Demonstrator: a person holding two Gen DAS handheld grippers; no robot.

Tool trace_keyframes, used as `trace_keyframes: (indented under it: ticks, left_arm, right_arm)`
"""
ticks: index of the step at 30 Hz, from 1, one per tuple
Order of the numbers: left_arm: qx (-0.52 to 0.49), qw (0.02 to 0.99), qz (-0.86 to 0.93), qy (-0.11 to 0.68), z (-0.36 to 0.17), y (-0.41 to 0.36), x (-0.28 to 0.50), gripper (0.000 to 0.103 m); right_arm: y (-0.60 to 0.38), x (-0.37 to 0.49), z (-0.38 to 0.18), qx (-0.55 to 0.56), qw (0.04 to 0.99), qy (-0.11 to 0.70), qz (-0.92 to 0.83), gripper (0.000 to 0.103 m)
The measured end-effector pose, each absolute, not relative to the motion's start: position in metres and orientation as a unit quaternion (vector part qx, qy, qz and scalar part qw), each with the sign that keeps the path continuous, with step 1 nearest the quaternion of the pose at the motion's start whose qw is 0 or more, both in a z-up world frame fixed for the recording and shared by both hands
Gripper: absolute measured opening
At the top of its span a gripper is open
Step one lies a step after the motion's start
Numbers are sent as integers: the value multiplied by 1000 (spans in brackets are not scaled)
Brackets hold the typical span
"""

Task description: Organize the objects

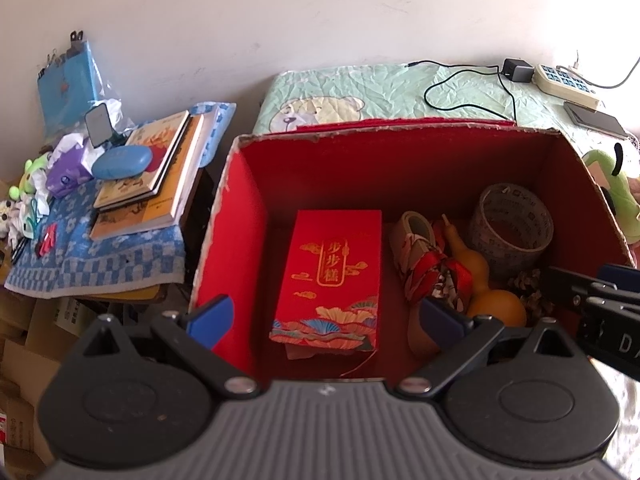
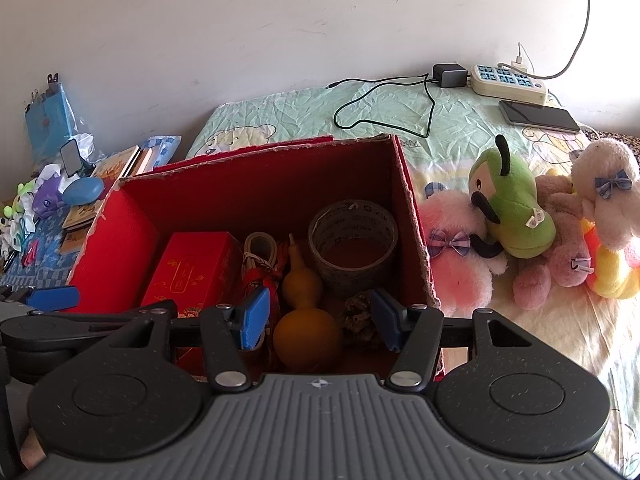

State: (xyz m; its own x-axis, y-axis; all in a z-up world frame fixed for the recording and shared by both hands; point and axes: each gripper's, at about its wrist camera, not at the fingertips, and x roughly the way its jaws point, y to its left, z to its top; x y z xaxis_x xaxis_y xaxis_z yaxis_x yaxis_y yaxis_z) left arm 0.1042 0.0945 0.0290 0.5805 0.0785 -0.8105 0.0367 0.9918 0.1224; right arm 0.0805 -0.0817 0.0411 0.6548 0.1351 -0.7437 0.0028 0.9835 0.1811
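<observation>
The left tool (image 1: 326, 320) hangs with its blue-padded fingers spread wide and nothing between them, poised over the near rim of the red box (image 1: 244, 216). The right tool (image 2: 322, 320) is likewise released, its pads apart above the box's near right corner, holding nothing. Inside the box, a red gift carton (image 1: 330, 280) with gold lettering and a fan pattern lies flat on the floor at the left, with a bare strip between it and the left wall. Just beside it to the right are a bundle of red patterned ribbon (image 1: 430, 272), an orange gourd (image 1: 486, 292) with its narrow neck pointing away, a pine cone (image 2: 360, 318) near the front, and a large roll of printed tape (image 2: 352, 246) standing on its side against the right rear corner. The box's top edges are ragged, showing torn cardboard, and its rear flap stands behind it. The box rests on a bed (image 2: 384, 116) covered with a pale green bear-print sheet. To its right lie plush toys, among them a green plush (image 2: 514, 208) and a pink plush (image 2: 460, 256). Farther back are a black charger (image 2: 450, 75), a power strip (image 2: 508, 82) and a phone (image 2: 538, 116) near the white wall. To the left, books (image 1: 156, 172) and a blue case (image 1: 122, 162) sit on a blue checked cloth (image 1: 100, 264).
</observation>
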Motion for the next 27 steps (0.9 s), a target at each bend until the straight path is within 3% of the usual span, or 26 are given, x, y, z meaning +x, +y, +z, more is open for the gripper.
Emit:
trace_keyframes:
  ticks: [27]
  left_arm:
    - [64,887,17,457,30,91,94,101]
  right_arm:
    - [-83,72,43,84,907,410,42,60]
